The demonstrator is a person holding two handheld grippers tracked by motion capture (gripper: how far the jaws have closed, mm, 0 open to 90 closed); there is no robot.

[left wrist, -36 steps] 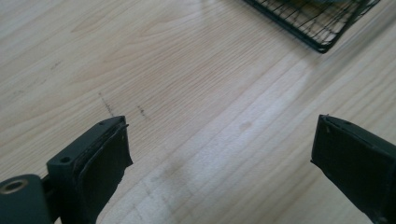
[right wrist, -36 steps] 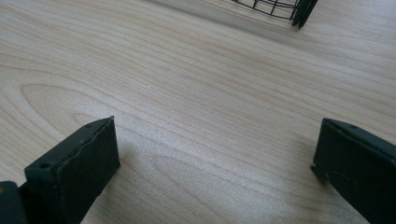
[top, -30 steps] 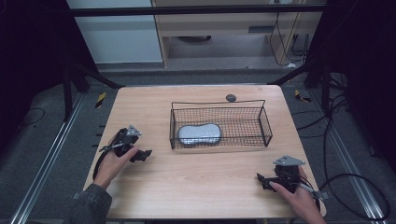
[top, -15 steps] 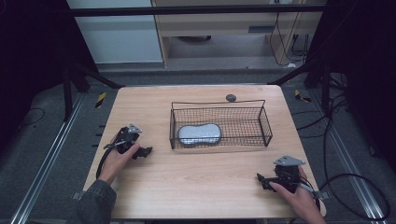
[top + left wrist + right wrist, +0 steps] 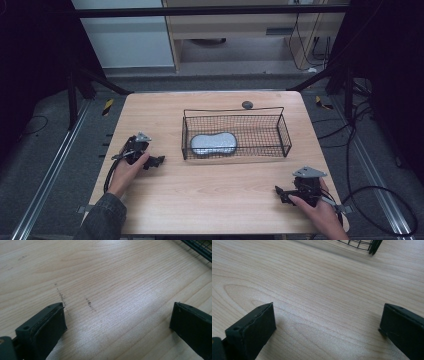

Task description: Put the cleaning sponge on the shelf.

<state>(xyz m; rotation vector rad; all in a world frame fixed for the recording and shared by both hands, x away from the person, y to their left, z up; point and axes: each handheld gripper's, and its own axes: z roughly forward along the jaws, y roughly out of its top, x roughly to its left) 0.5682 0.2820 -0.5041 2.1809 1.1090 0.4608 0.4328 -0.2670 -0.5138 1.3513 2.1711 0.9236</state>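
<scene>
both grippers — left gripper (image 5: 156, 161) and right gripper (image 5: 280, 191) — rest released on the table (image 5: 220, 200), flanking the wire basket (image 5: 234, 131) that cradles a grey pouch (image 5: 213, 143) — apparently poised to reach in.

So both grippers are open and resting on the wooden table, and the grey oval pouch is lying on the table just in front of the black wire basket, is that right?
Not quite. The grey oval pouch lies inside the black wire basket, at its left end, not in front of it; the high view shows this. The rest holds: the left gripper and the right gripper are both open, low over the wooden table.
</scene>
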